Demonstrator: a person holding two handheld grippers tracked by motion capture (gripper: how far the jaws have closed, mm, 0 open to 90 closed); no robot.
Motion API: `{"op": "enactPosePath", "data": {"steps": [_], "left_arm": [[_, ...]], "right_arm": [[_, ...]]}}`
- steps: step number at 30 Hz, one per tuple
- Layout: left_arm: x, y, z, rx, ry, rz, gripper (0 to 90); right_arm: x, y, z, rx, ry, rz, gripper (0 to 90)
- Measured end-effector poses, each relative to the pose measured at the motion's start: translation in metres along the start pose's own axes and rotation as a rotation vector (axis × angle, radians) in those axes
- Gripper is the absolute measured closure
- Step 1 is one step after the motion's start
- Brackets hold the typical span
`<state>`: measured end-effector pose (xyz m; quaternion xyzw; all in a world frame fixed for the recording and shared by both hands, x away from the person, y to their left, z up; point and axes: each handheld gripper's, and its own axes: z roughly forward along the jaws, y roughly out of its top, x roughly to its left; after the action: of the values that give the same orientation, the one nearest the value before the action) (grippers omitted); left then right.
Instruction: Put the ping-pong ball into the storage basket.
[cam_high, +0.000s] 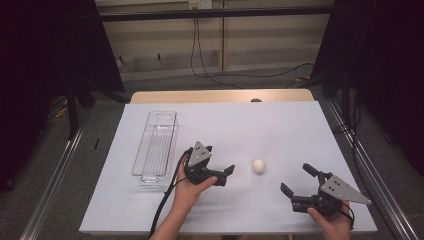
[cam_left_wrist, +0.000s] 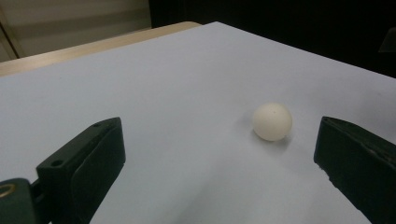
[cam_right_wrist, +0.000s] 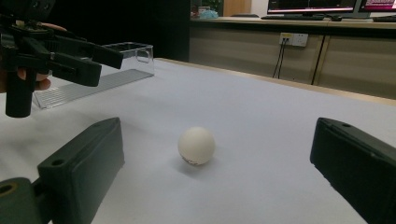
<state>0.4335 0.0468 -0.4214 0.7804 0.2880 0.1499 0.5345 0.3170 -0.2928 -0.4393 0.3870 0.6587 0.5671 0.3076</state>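
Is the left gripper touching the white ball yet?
Apart. The high view shows bare table between the left gripper and the white ball, jaws open.

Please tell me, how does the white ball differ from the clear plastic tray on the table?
The white ball is round and opaque; the clear plastic tray is long, box-shaped and see-through. The ball is far smaller than the tray. The ball lies between the left gripper and the right gripper, while the tray sits to the left of the left gripper. Both rest on the white table, touched by neither gripper.
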Motion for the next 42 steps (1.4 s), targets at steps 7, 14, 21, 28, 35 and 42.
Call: {"op": "enactPosePath", "data": {"steps": [7,14,21,28,35,42], "left_arm": [[0.001,0.000,0.001,0.009,0.002,0.002,2.2],[0.000,0.002,0.005,0.014,0.000,0.000,2.2],[-0.001,0.003,0.010,0.017,-0.006,0.001,2.2],[-0.001,0.004,0.013,0.025,-0.005,0.001,2.2],[-0.002,0.006,0.016,0.023,-0.005,0.001,2.3],[-0.003,0.007,0.019,0.026,-0.011,-0.005,2.3]], "right_arm": [[0.001,0.000,0.001,-0.002,-0.004,0.001,2.3],[0.000,0.000,0.001,0.001,-0.001,-0.002,2.3],[0.000,0.000,0.001,0.000,0.000,-0.002,2.4],[0.000,0.000,0.001,0.000,0.000,-0.004,2.5],[0.000,0.000,0.001,0.000,-0.001,-0.001,2.5],[0.000,0.000,0.001,-0.003,-0.005,0.003,2.5]]}}
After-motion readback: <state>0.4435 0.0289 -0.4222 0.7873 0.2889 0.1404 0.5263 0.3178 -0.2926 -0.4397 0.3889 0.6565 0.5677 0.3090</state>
